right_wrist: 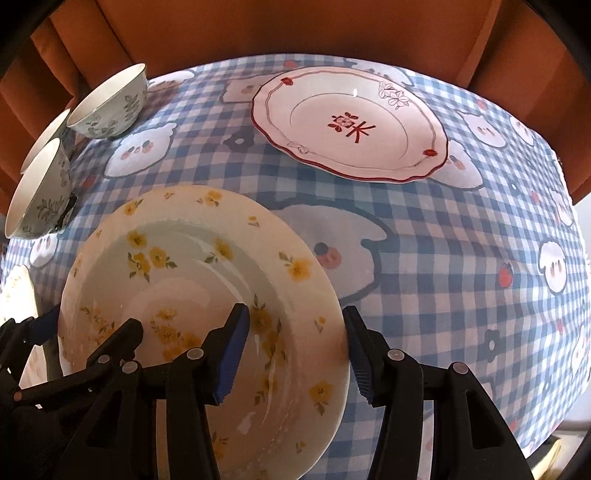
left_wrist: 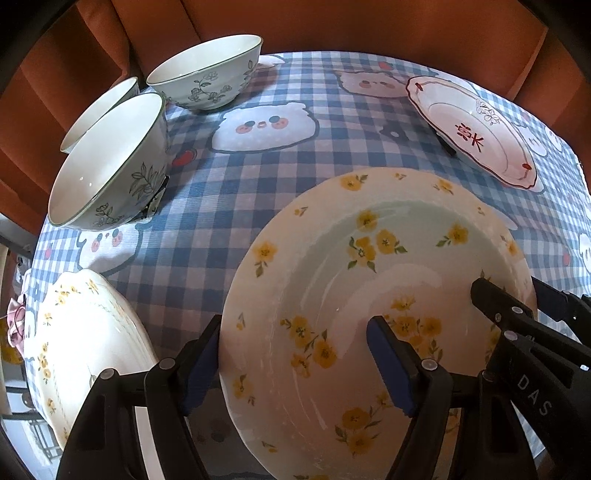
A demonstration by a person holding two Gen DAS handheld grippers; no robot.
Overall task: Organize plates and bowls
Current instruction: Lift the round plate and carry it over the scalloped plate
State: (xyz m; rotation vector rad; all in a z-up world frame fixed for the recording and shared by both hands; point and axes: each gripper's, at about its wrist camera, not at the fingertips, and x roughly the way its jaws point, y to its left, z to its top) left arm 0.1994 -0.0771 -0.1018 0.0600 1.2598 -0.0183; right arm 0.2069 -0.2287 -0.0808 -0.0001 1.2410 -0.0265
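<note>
A cream deep plate with yellow flowers (left_wrist: 369,280) (right_wrist: 192,266) is held between both grippers above the checked tablecloth (left_wrist: 258,192). My left gripper (left_wrist: 295,325) straddles its left rim, one blue pad on the outer edge and one in the well. At the opposite rim my right gripper (right_wrist: 295,312) grips the same way. Each gripper also shows in the other's view: the right gripper (left_wrist: 511,291) and the left gripper (right_wrist: 92,325). A red-trimmed plate (right_wrist: 351,122) (left_wrist: 476,129) lies at the far right. Three green-patterned bowls (left_wrist: 110,162) (left_wrist: 207,74) (left_wrist: 99,110) stand at the far left.
Another yellow-flowered plate (left_wrist: 85,350) lies at the near left of the table. Orange upholstered seating (left_wrist: 332,26) rings the table's far side. The tablecloth's edge drops away on the right (right_wrist: 569,258).
</note>
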